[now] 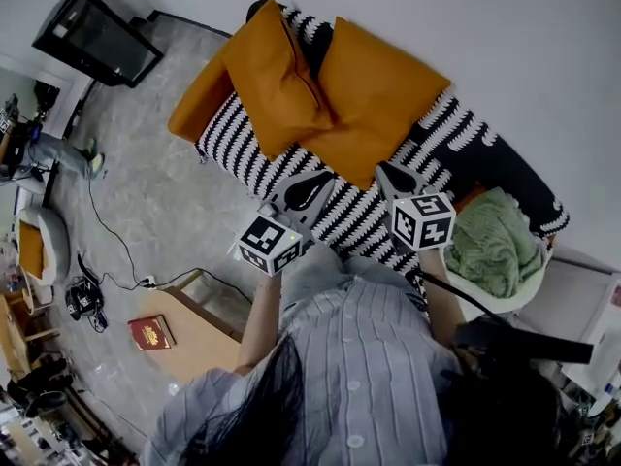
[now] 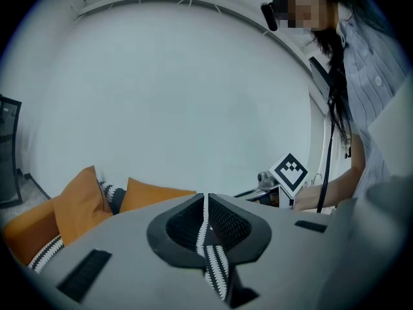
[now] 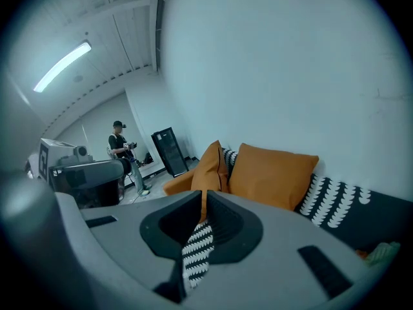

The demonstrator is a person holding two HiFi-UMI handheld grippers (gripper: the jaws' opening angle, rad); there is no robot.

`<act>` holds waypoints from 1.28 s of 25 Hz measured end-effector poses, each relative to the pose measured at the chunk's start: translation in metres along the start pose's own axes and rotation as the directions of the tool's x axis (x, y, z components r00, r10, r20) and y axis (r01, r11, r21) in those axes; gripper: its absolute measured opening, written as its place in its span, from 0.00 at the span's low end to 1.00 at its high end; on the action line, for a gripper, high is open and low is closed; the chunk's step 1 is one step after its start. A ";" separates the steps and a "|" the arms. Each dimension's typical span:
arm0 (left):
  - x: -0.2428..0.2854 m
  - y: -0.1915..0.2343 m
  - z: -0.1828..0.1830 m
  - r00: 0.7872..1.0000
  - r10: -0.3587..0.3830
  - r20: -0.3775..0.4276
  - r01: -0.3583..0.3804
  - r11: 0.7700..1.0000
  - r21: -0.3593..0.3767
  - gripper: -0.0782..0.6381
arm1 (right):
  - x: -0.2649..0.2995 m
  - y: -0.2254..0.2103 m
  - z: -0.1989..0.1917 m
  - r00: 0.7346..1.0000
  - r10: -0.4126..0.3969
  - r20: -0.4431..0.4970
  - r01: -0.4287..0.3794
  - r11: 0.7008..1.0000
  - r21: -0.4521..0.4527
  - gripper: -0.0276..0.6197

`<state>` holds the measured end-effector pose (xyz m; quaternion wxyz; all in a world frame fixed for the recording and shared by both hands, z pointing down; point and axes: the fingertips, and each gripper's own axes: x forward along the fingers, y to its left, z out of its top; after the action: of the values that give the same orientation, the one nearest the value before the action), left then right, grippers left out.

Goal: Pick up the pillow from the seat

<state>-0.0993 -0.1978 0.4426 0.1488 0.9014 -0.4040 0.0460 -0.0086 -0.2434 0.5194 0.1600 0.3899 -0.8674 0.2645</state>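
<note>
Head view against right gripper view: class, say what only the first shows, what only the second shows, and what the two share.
Only the head view: a red book lying on a wooden table, and the person's striped shirt from above.
Only the right gripper view: a ceiling light strip overhead.
Both: the orange pillows leaning against the wall on the black-and-white patterned sofa.

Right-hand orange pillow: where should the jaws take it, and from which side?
Probably its upper right corner, coming from the front and above. The pillow leans upright against the sofa, so that thin top edge stands free, while the other pillow crowds its left edge.
</note>
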 end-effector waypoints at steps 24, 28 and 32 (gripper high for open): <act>0.081 0.103 -0.012 0.977 -0.113 -0.179 0.119 0.993 0.025 0.13 | 0.013 -0.088 -0.003 0.976 -0.216 0.011 0.210 0.959 0.190 0.10; 0.105 0.137 -0.015 0.969 -0.143 -0.202 0.149 0.989 0.015 0.14 | 0.030 -0.107 0.002 0.968 -0.251 -0.001 0.246 0.948 0.204 0.10; 0.133 0.174 -0.013 0.966 -0.156 -0.205 0.162 0.987 0.011 0.14 | 0.046 -0.131 0.007 0.957 -0.289 -0.026 0.287 0.932 0.221 0.10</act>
<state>-0.1384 -0.3984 0.5227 0.1801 0.9234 -0.3124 0.1314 0.0612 -0.3474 0.5797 0.1494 0.5291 -0.7664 0.3321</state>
